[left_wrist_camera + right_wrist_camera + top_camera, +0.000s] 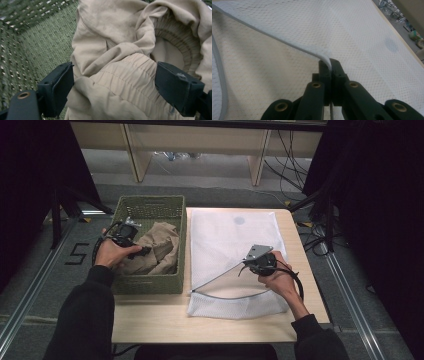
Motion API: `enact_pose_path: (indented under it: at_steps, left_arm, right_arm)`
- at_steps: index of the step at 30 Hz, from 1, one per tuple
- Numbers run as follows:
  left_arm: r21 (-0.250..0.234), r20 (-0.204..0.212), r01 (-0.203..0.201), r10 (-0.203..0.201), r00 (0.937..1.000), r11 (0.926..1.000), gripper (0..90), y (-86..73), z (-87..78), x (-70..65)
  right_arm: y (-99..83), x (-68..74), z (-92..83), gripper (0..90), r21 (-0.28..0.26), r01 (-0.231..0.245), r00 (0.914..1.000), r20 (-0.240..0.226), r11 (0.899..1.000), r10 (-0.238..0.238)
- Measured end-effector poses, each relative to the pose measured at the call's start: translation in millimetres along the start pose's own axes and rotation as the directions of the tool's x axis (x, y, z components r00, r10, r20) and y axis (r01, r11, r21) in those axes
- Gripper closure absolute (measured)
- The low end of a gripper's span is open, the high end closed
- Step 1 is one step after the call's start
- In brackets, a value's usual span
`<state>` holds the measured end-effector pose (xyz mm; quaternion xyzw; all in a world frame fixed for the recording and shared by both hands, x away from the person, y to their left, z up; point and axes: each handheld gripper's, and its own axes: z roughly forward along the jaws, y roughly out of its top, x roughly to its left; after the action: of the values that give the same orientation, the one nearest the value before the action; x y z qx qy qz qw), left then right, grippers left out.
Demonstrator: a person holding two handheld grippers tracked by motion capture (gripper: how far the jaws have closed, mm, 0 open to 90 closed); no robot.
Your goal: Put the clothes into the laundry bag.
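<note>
Inside the green basket [148, 210], beige trousers [120, 82] are straddled by the wide-open left gripper [113, 87]; the mesh laundry bag's [225, 240] rim is pinched by the closed right gripper [330, 65].

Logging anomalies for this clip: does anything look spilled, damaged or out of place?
Nothing stands out. The beige garment lies crumpled inside the green basket, and the white mesh bag lies on the table, its opening edge lifted by the right claw.

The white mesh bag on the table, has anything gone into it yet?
Not yet. The right gripper has pinched the white mesh laundry bag's upper edge and lifted its mouth open. The left gripper is open around the crumpled beige garment in the green woven basket. Gripping, lifting and bagging it likely remain.
</note>
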<state>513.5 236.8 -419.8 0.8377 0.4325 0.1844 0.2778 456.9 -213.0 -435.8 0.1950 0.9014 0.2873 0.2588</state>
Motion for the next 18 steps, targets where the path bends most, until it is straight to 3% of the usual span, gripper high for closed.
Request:
enact_pose_path:
  at_steps: [3,4,6,7,8,11,12,15,16,17,18]
  left_arm:
    - [0.026,0.041,-0.014,0.013,0.9991,0.9996,14.2,-2.5,3.1,-1.3]
    - [0.053,0.065,-0.040,0.037,0.9972,0.9978,14.0,-2.6,5.9,-1.5]
    - [0.072,0.098,-0.044,0.037,0.9945,0.9964,15.0,-3.0,13.0,-2.0]
    - [0.074,0.106,-0.035,0.028,0.9940,0.9967,14.6,-3.7,18.9,-3.1]
    - [0.083,0.116,-0.037,0.027,0.9929,0.9958,13.9,-4.1,22.5,-3.2]
    - [0.157,0.162,-0.035,0.010,0.9868,0.9870,6.8,-5.9,39.3,-4.0]
    - [0.175,0.161,-0.031,0.002,0.9870,0.9841,0.0,-6.7,46.1,-7.0]
    - [0.224,0.161,-0.041,0.004,0.9870,0.9737,0.0,-8.9,63.7,-14.6]
    - [0.236,0.151,-0.041,0.005,0.9886,0.9709,5.9,-9.3,67.6,-15.9]
    - [0.264,0.127,-0.075,0.042,0.9910,0.9617,5.9,-8.2,68.8,-13.9]
    - [0.273,0.093,-0.072,0.048,0.9945,0.9592,20.2,-8.2,69.6,-14.1]
  right_arm:
    - [-0.6,1.7,1.1,89.9,0.011,-0.020,0.9998,0.001,1.000,0.020]
    - [-0.4,0.7,2.0,89.9,0.009,0.001,1.0000,-0.002,1.000,-0.001]
    - [0.1,3.5,1.8,89.9,0.021,-0.028,0.9996,-0.001,0.999,0.028]
    - [0.2,1.5,2.7,89.9,0.011,0.011,0.9999,-0.002,1.000,-0.011]
    - [0.1,3.6,2.0,89.9,0.019,-0.016,0.9999,-0.001,1.000,0.016]
    - [0.0,3.2,2.1,89.9,0.020,-0.009,0.9999,-0.006,1.000,0.009]
    - [0.0,3.3,2.1,89.9,0.018,-0.005,1.0000,-0.002,1.000,0.005]
    - [-0.4,3.3,2.0,89.9,0.020,-0.008,0.9999,-0.010,1.000,0.009]
    - [-0.3,2.5,2.4,89.9,0.016,-0.002,1.0000,-0.009,1.000,0.002]
    - [-0.3,2.5,2.4,89.9,0.016,-0.002,1.0000,-0.009,1.000,0.002]
    - [-0.7,2.0,2.6,89.9,0.014,0.003,0.9999,-0.011,1.000,-0.003]
